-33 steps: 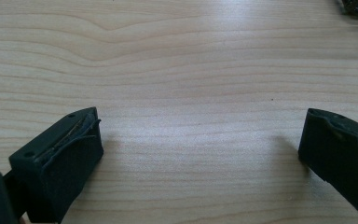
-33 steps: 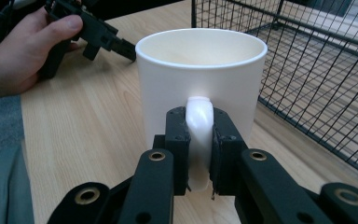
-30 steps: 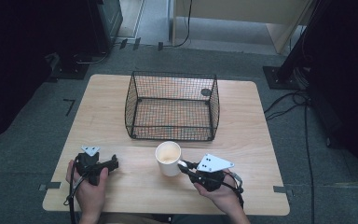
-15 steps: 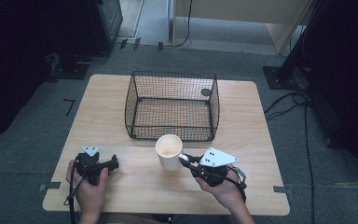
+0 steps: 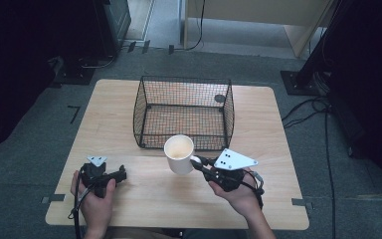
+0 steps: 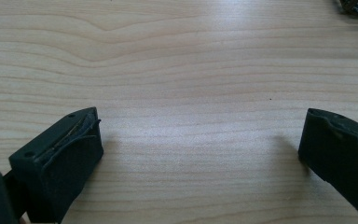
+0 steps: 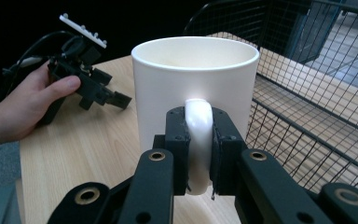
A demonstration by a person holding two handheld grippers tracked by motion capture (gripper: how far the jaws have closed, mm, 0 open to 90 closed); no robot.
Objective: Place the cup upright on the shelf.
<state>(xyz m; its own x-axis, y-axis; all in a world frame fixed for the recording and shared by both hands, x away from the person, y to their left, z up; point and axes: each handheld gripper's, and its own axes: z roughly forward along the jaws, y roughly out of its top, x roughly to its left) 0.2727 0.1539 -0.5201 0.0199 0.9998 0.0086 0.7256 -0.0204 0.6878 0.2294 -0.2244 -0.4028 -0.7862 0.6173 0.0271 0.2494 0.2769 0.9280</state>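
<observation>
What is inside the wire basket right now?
Through the mesh of the wire basket only its bare grid floor shows, with nothing lying on it. The white mug, held by its handle in the right gripper, covers part of the basket's near wall, so that bottom edge is hidden.

One mug, one wire basket, two grippers, one table.

A single white mug (image 5: 179,155) is counted at the 6 o'clock side of the one black wire basket (image 5: 184,113), which is seen at the 12 o'clock part of the one wooden table (image 5: 114,129). Two hand-held grippers are counted: the left gripper (image 5: 121,174) at 8 o'clock of the mug and the right gripper (image 5: 197,161) at its 4 o'clock. Two hands are counted, one to each gripper. One small dark round disc (image 5: 219,98) is seen at the basket's 2 o'clock corner.
</observation>
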